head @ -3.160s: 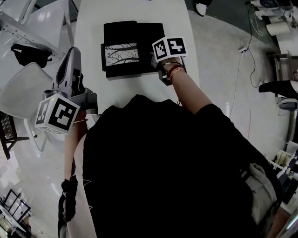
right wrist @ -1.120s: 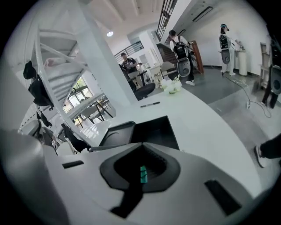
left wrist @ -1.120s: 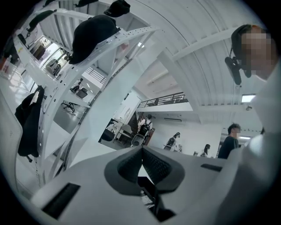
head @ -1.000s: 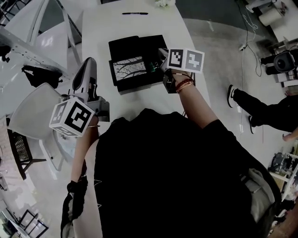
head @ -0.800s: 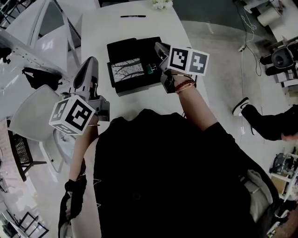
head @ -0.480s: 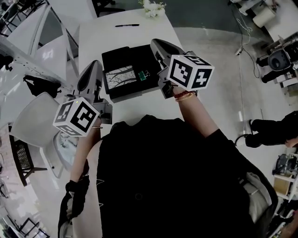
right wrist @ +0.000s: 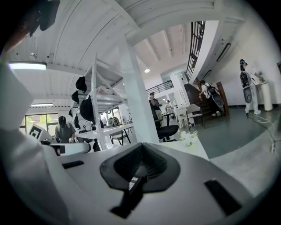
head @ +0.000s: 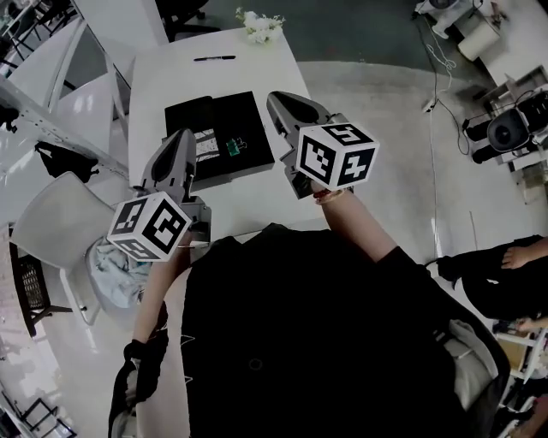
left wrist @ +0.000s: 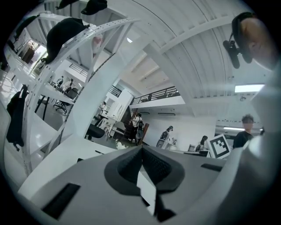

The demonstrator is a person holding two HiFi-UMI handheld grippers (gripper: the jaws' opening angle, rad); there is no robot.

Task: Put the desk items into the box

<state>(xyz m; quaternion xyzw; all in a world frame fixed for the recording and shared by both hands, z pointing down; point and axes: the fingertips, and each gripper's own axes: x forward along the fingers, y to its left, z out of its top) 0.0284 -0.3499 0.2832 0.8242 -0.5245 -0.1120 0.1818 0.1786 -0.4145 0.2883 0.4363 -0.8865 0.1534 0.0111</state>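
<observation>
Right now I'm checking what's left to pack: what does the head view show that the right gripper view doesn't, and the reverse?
Only the head view: the black box with a green clip inside it, and a pen lying on the table beyond the box.
Only the right gripper view: the right gripper has its jaws together with nothing between them, and there are stairs across the room.
Both: the white table and the flowers at its far edge.

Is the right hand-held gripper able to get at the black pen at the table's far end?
Probably yes: the right hand-held gripper hangs raised and shut, the pen lies uncovered on the table.
</observation>
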